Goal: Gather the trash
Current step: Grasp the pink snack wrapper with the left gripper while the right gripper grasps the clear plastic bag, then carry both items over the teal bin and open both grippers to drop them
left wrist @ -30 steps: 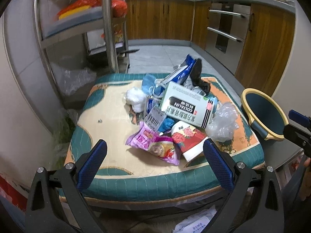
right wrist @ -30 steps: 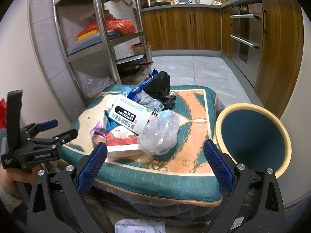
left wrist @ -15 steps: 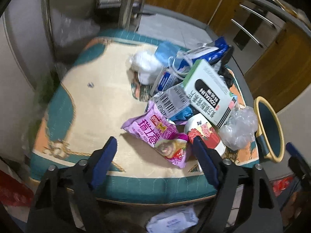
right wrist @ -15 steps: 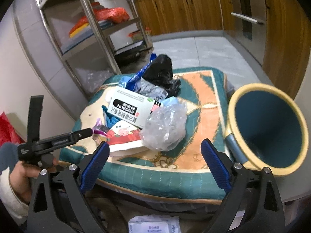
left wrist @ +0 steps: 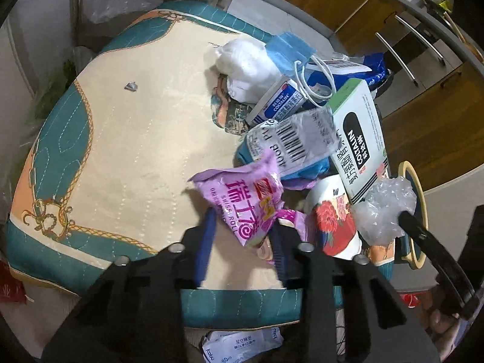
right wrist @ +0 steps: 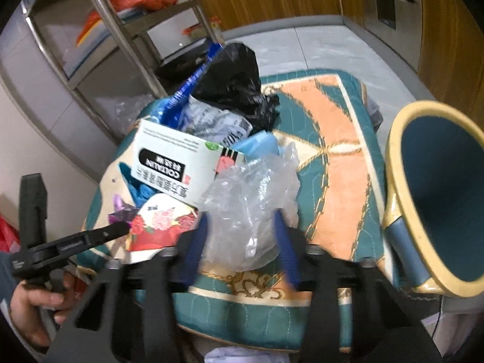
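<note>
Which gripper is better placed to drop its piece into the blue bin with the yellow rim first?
Right. The right gripper has just been closing around the crumpled clear plastic bag, and the blue bin with the yellow rim stands beside it. The left gripper, closing around the purple snack wrapper, sits farther away.

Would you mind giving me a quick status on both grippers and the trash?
Left gripper closing around pink wrapper. Right gripper closing around clear plastic bag. Bin open, nothing blocking.
</note>
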Motion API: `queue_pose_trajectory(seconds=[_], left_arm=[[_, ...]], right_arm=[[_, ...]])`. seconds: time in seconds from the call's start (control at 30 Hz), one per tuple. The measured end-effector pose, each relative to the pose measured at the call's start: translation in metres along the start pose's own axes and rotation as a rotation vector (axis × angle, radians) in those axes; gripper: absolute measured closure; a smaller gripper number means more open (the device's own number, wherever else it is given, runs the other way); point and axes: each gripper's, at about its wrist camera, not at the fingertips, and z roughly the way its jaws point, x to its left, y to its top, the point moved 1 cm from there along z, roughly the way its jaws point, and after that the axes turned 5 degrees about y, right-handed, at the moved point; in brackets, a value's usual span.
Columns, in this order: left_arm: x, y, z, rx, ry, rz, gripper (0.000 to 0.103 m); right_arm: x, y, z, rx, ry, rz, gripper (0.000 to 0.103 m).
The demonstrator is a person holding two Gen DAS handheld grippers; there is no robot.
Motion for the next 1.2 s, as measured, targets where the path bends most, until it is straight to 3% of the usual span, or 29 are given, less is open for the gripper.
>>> queue_pose_trajectory(seconds=[0.2, 0.43, 0.63, 0.77, 0.87, 1.2], left_arm=[[0.010, 0.000, -0.017, -0.052, 0.064, 0.007, 0.083], [0.028, 0.007, -0.052, -0.162, 0.193, -0.026, 0.084], [0.041, 0.010, -0.081, -0.251, 0.206, -0.075, 0.084], [0.029, 0.008, -0.104, -0.337, 0.175, -0.049, 0.084], [0.011, 0.011, -0.116, -0.390, 0.102, -0.012, 0.084], [-0.085, 0.012, -0.096, -0.350, -0.037, 0.174, 0.084]], right_arm=[[-0.003, -0.003, -0.001, -0.008, 0.018, 0.018, 0.087], [-0.003, -0.001, -0.018, -0.053, 0.039, 0.029, 0.088], [-0.002, 0.003, -0.038, -0.105, 0.051, 0.027, 0.088], [-0.006, 0.004, -0.057, -0.149, 0.046, 0.026, 0.088], [-0.011, 0.005, -0.073, -0.183, 0.037, 0.028, 0.088], [-0.044, -0.001, -0.117, -0.275, -0.035, 0.064, 0.088]])
